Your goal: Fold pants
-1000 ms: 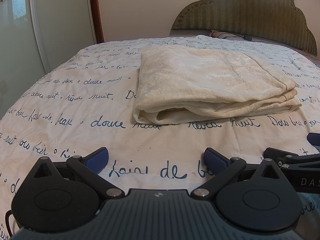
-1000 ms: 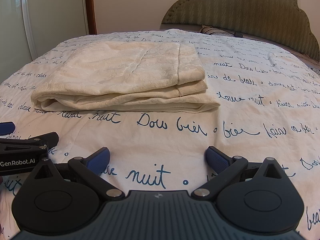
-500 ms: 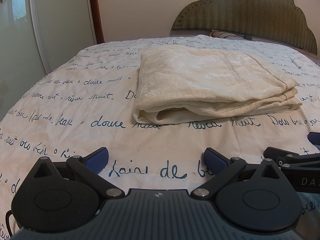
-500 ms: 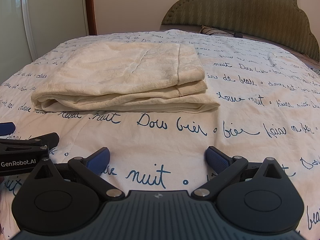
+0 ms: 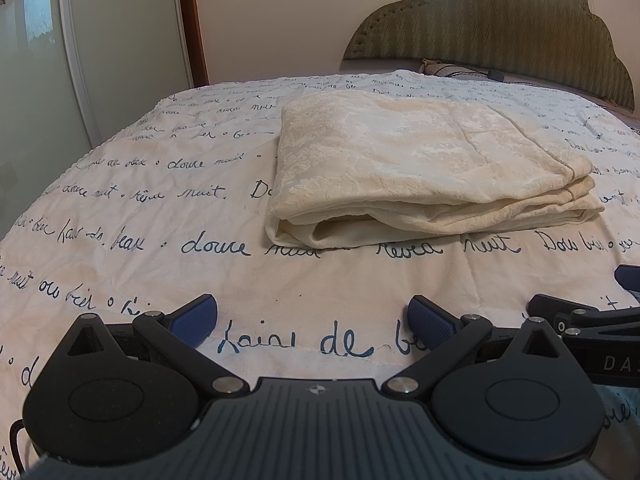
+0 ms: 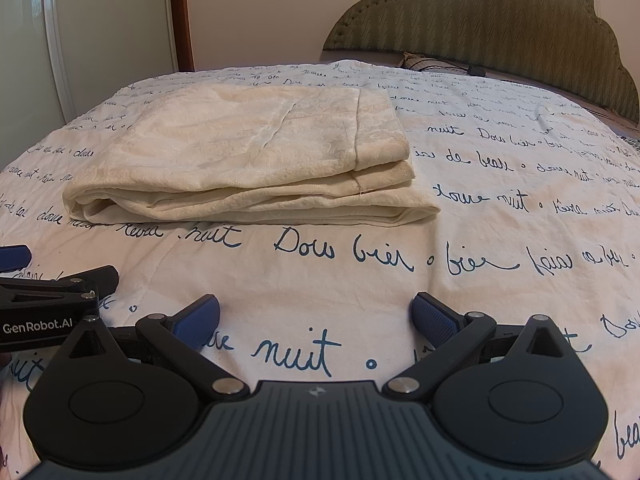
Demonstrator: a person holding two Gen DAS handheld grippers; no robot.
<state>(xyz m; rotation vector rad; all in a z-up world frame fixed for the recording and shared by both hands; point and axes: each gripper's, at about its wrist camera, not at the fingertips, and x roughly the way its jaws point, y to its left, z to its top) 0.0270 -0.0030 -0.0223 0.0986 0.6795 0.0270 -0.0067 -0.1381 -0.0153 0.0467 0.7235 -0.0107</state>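
The cream pants [image 5: 420, 168] sit folded into a flat stack on the bed [image 5: 160, 216], ahead of both grippers, with the layered fold edges facing them and a bare strip of script-printed cover in between. The left gripper [image 5: 314, 320] is spread wide and holding nothing, the stack ahead and slightly right of it. The right gripper [image 6: 316, 318] is just as wide and empty, pants ahead to its left, open cover to its right.
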